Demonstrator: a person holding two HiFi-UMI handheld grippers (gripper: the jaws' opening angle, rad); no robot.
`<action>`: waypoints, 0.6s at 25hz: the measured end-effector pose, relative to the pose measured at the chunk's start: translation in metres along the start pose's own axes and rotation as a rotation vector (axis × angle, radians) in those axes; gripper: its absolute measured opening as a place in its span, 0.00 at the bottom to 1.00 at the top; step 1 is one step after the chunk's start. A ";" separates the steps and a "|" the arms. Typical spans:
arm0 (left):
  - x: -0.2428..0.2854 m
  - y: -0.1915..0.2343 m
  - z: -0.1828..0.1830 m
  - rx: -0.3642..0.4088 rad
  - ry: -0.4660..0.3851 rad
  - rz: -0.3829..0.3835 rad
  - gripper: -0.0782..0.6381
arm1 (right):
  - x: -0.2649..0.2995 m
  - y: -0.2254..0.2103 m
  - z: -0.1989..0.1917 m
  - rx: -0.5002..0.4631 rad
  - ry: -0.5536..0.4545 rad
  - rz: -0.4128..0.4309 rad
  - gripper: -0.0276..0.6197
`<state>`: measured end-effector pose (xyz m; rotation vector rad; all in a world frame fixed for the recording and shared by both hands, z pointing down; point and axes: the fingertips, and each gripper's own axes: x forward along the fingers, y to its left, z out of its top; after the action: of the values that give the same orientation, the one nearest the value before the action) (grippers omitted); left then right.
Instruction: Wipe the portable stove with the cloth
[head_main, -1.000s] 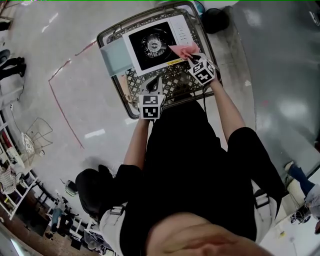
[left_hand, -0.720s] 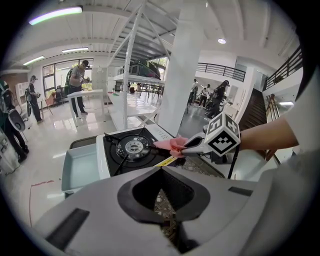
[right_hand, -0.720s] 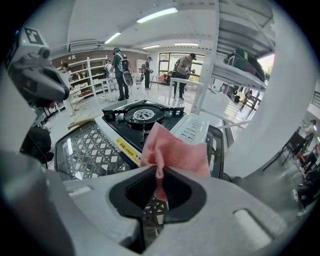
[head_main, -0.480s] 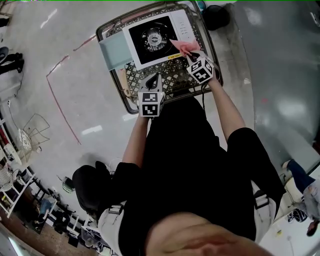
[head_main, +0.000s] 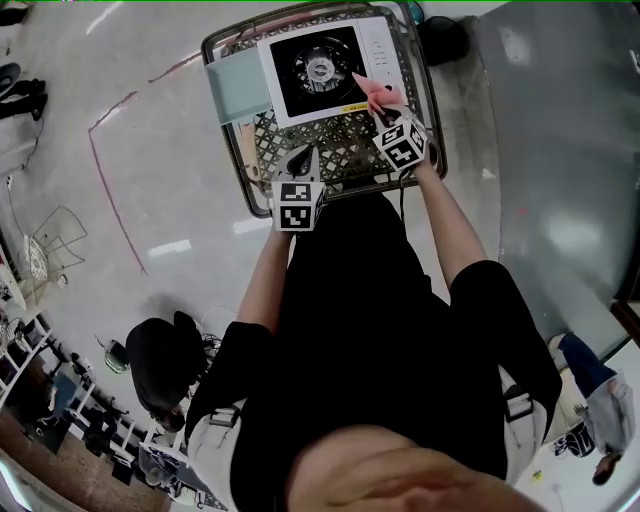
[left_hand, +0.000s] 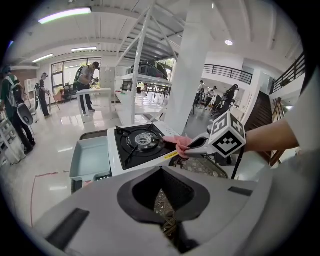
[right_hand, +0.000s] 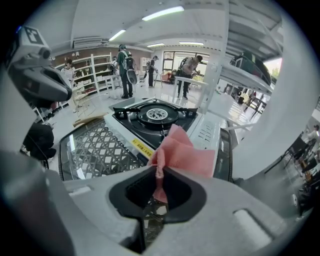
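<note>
The portable stove (head_main: 322, 68) stands on a lattice-topped desk (head_main: 338, 152) at its far side, with a pale blue tray (head_main: 236, 90) just beside the stove on the left.

Head view: the right tongs (head_main: 379, 110) point at the stove's near right corner. They hold the pink cloth (head_main: 374, 94), which lies over the strip between the black burner plate and the white control panel. The left tongs (head_main: 303, 157) hang over bare lattice near the desk's front edge, apart from the stove. This view does not resolve either jaw gap.

Left gripper view: the left jaws stand fully together with nothing between them; only lattice shows beyond the tips. This view also gives a side look at the right tongs (left_hand: 192, 146), with the cloth (left_hand: 176, 142) bunched at their tips against the stove's (left_hand: 139, 143) near edge, above a yellow label.

Right gripper view: the right jaws stand narrow, pinching a fold of the cloth (right_hand: 181, 153), the rest of which fans out upward past the tips. The round burner and pan supports of the stove (right_hand: 156, 117) show clearly here. Whether the cloth presses on the stove surface cannot be told from this view. The left tongs (right_hand: 34, 75) appear at the upper left.
</note>
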<state>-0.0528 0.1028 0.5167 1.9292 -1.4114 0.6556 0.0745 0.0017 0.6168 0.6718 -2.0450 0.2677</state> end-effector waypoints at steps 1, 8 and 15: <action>-0.001 0.001 -0.001 0.000 -0.001 0.001 0.11 | -0.001 0.004 0.000 0.004 0.001 0.007 0.10; -0.015 -0.005 0.007 -0.047 -0.082 -0.030 0.11 | -0.013 0.026 -0.003 0.055 -0.030 0.021 0.10; -0.033 -0.009 0.027 -0.049 -0.204 -0.005 0.11 | -0.054 0.034 0.016 0.158 -0.172 -0.032 0.10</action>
<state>-0.0538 0.1047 0.4732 2.0053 -1.5303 0.4276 0.0663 0.0417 0.5658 0.8486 -2.1904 0.3671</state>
